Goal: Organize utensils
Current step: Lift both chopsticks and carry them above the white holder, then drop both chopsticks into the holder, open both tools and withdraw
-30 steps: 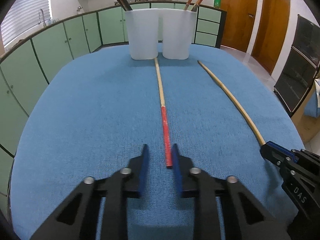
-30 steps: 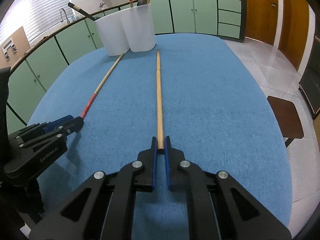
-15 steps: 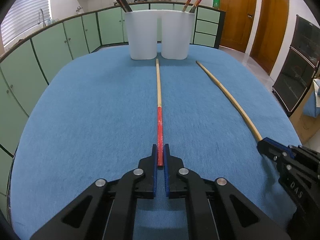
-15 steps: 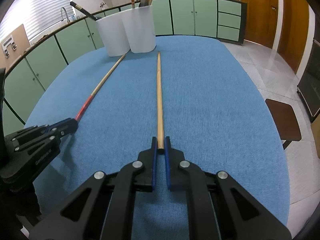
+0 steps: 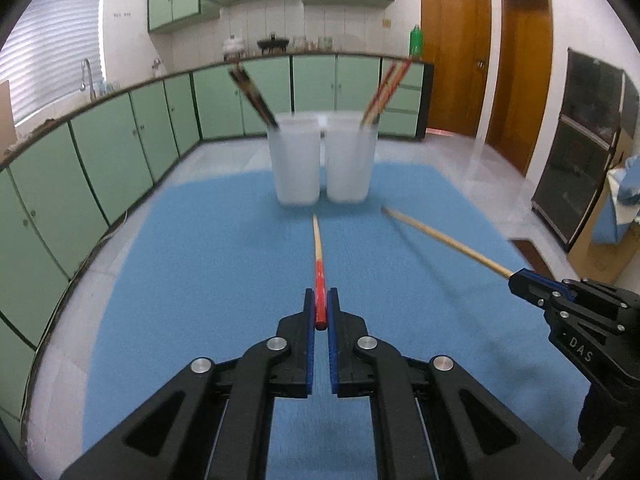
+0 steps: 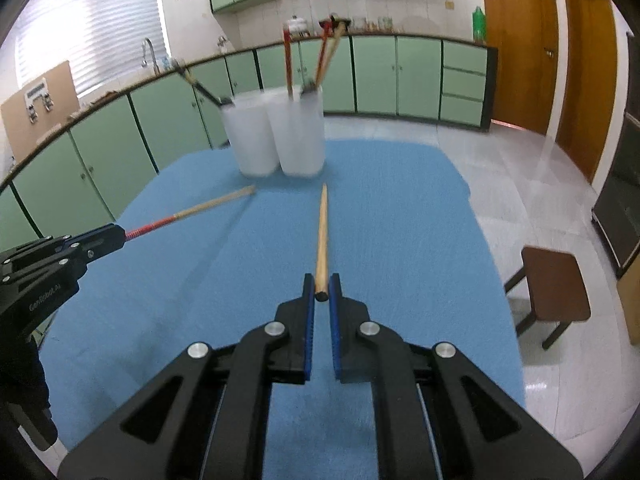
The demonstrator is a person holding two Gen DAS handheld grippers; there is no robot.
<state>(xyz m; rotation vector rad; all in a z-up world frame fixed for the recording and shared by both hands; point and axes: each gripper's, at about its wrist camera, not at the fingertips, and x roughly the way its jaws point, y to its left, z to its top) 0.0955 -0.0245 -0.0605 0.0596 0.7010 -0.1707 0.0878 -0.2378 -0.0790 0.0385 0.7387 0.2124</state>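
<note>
Both chopsticks gripped — red-handled chopstick [image 5: 319,276], plain chopstick [image 6: 321,240] — above the blue cloth [image 5: 200,280].

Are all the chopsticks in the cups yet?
Not yet. Some chopsticks already stand in the two white plastic cups. The left hand-held gripper pinches a red-handled chopstick; the right hand-held gripper pinches a plain wooden chopstick. Both still need dropping in.

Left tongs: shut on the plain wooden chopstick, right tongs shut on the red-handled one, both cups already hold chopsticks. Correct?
Swapped. In the left wrist view the left tongs are shut on the red-handled chopstick; in the right wrist view the right tongs are shut on the plain wooden chopstick. The rest stands: both cups already hold chopsticks.
</note>
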